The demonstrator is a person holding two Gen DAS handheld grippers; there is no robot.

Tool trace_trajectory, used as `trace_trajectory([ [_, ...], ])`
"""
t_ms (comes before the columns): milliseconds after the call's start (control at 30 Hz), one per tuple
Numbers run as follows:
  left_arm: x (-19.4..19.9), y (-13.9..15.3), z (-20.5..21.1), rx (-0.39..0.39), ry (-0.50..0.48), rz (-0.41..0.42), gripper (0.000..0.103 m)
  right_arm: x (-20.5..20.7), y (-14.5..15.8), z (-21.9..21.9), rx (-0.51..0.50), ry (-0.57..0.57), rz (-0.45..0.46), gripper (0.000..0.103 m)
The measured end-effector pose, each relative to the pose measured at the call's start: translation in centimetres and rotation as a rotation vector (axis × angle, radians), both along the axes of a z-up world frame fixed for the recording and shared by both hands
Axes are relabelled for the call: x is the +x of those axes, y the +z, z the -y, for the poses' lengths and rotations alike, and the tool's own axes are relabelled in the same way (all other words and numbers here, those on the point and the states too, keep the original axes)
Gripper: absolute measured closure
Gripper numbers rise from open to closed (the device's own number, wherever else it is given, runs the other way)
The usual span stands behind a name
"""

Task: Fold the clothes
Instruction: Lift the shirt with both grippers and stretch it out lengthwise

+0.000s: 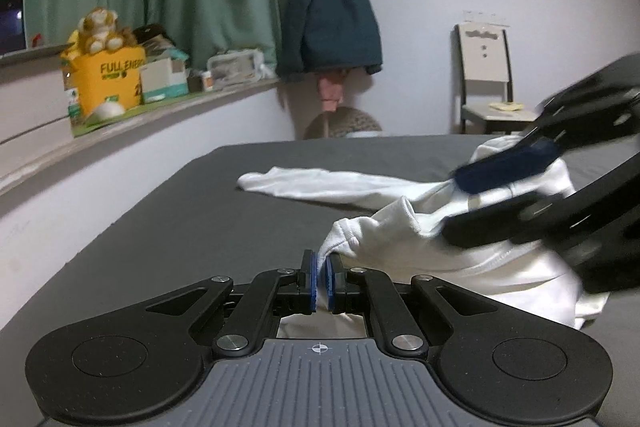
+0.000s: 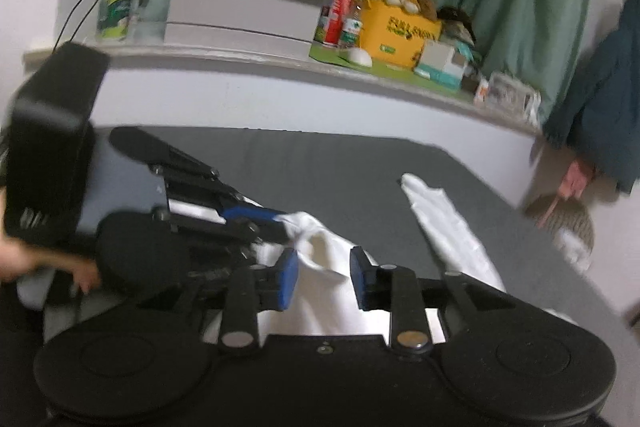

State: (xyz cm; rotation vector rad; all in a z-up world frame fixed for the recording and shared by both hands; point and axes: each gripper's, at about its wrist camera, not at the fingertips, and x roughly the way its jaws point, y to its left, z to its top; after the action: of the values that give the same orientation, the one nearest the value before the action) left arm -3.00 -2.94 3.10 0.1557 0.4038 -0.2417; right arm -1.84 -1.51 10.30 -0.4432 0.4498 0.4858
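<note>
Left gripper: we find its blue pads pressed together on a bunched edge of the white garment, holding it just off the bed.
Sleeve: we note one long sleeve stretched flat across the grey bed sheet, well apart from both tools, pointing toward the ledge side.
Garment body: we see it crumpled and lifted between the two tools, near the bed's front edge; no neat crease or stacked panel shows in either view.
Right gripper: we find its jaws spread apart, cloth lying in the gap but not pinched.
Progress: we judge the folding unfinished; the garment is neither laid flat nor squared into a bundle.
Remaining: we judge the body needs spreading, and the sleeve brought in.
Unclear: we cannot tell which edge is pinched.
</note>
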Motion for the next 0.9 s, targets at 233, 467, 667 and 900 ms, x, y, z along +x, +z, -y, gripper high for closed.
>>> trace_trajectory([
  [233, 0.7, -0.5, -0.3, 0.012, 0.024, -0.031, 0.098, 0.1, 1.7, 8.4, -0.348, -0.049, 0.061, 0.074],
  [467, 1.0, -0.8, -0.5, 0.014, 0.037, -0.051, 0.098, 0.9, -1.4, 9.2, -0.853, 0.221, 0.052, 0.074],
  [667, 0.6, -0.9, -0.3, 0.02, 0.036, -0.055, 0.098, 1.3, -3.1, 4.4, -1.036, 0.471, 0.049, 0.074],
  [900, 0.6, -0.8, -0.6, 0.011, 0.021, -0.047, 0.098, 3.2, -5.0, 2.4, -1.097, 0.535, -0.04, 0.074],
])
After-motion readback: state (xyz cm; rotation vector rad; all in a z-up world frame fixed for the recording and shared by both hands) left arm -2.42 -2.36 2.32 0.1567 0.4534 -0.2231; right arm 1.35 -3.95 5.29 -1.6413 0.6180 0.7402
